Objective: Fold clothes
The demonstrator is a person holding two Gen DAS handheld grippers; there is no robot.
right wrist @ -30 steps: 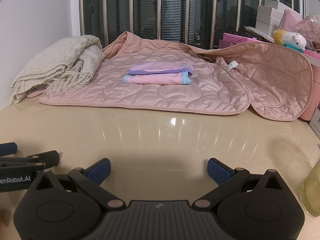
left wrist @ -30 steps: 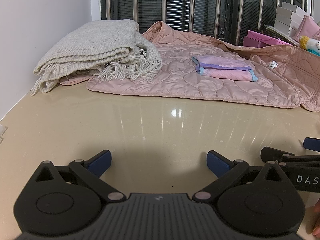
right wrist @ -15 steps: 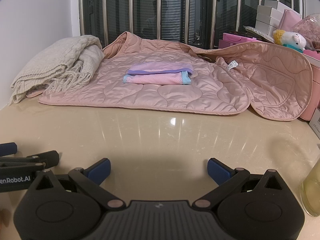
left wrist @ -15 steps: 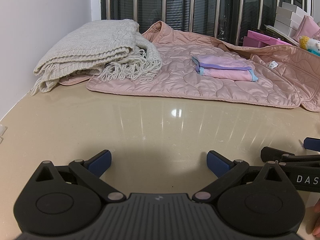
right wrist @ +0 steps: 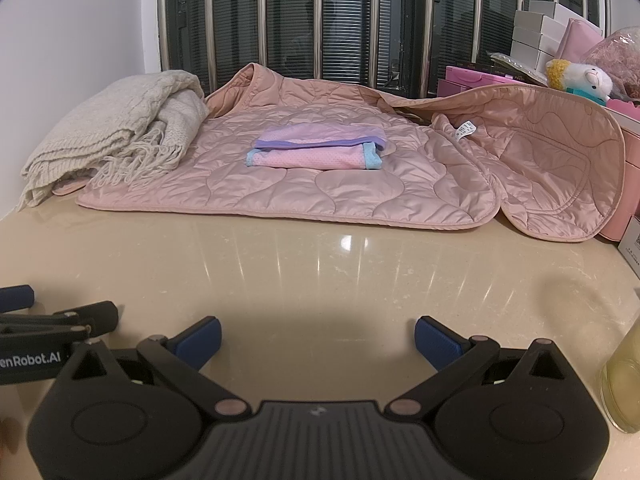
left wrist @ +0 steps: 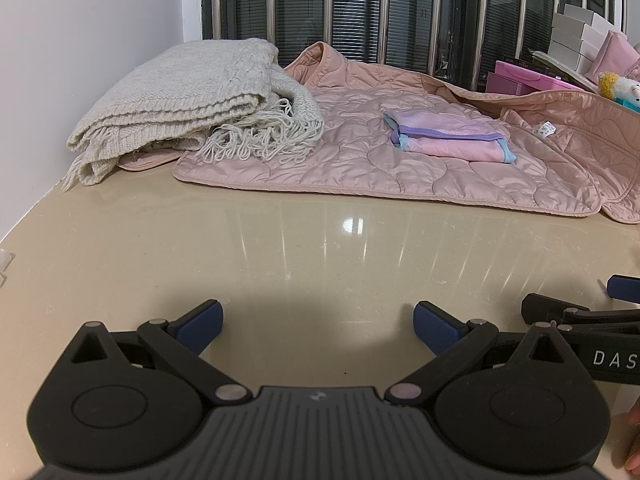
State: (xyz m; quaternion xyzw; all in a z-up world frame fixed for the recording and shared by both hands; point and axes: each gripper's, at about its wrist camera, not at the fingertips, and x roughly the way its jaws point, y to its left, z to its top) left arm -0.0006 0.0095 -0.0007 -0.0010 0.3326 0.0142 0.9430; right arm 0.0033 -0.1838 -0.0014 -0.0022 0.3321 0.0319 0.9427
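A pink quilted jacket [left wrist: 360,160] [right wrist: 320,184] lies spread at the back of the beige table [left wrist: 320,248] [right wrist: 320,264]. On it rests a small folded pink and purple garment [left wrist: 448,136] [right wrist: 320,150]. A folded cream knitted scarf [left wrist: 192,104] [right wrist: 116,132] with fringe sits on the jacket's left edge. My left gripper [left wrist: 316,322] stands open over bare table, well short of the clothes, holding nothing. My right gripper [right wrist: 318,338] is likewise open and empty, side by side with the left one.
A white wall [left wrist: 80,40] borders the table's left. A barred window [right wrist: 320,16] runs behind. Pink and white boxes [right wrist: 536,40] and a plush toy [right wrist: 580,76] crowd the back right. A yellowish jar [right wrist: 624,384] stands at the near right.
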